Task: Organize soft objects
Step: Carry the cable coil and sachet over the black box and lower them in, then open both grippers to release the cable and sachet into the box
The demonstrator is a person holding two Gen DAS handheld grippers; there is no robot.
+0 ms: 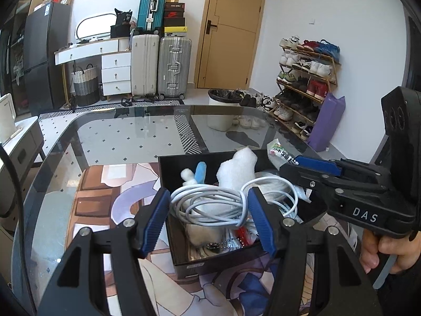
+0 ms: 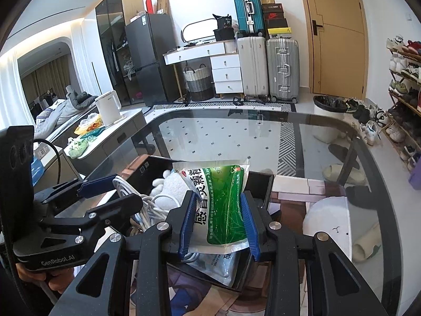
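A black box [image 1: 181, 260] sits on a printed mat on the glass table. It holds a white plush toy [image 1: 236, 167], a coiled white cable [image 1: 210, 205] and small items. My left gripper [image 1: 208, 202] is over the box, its blue pads on either side of the cable coil, closed on it. My right gripper [image 2: 219, 210] is shut on a green and white pouch [image 2: 223, 197] and holds it over the box's right side [image 2: 265, 192]. The right gripper also shows in the left wrist view [image 1: 310, 169]. The left gripper shows in the right wrist view [image 2: 105, 187].
The glass table edge [image 1: 60, 142] curves at far left. A printed mat [image 1: 105, 192] lies under the box. Another pouch [image 2: 223, 266] lies in the box. A white kettle [image 2: 108, 108] stands on a side counter. A bin [image 1: 223, 105] and shoe rack [image 1: 305, 79] stand beyond.
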